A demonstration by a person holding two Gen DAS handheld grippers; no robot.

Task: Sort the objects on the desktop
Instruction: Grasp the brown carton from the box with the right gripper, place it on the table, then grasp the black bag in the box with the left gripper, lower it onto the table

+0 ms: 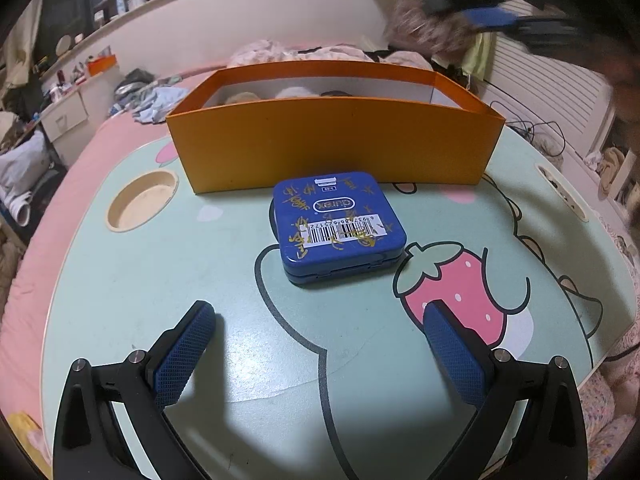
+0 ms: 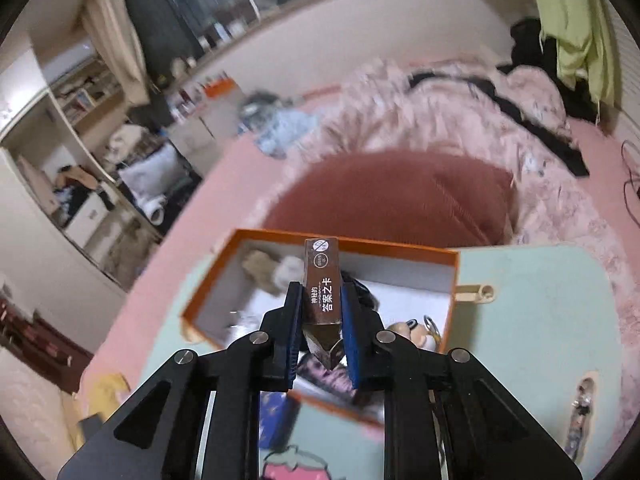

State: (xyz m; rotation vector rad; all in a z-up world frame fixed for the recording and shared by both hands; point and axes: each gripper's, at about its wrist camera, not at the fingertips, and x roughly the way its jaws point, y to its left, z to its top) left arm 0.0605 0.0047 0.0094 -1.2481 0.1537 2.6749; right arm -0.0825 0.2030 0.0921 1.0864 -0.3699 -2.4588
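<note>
1. My right tongs (image 2: 320,312) are clamped on a slim brown card box (image 2: 322,280), held above the open orange box (image 2: 400,249) that stands on the counter (image 2: 540,300). The card box points forward along the fingers, its far end over the box's back wall.
2. To place it well, I judge I should lower it into the bare white floor of the orange box, right of the fuzzy toys (image 2: 276,268) and behind the keychain figure (image 2: 416,332), so it lands flat and not on top of them.
3. I should go down low before letting go; a drop from this height could tip it against the wall or bounce it out.
4. The view is blurred, so I cannot tell how close the card box is to the rim.
5. My left tongs (image 1: 320,344) are spread wide and hold nothing, low over the counter, facing the blue tin (image 1: 340,226), which lies flat just in front of the orange box's near wall.
6. That tin looks like the next pick; its width seems to fit between the pads (image 1: 180,352).
</note>
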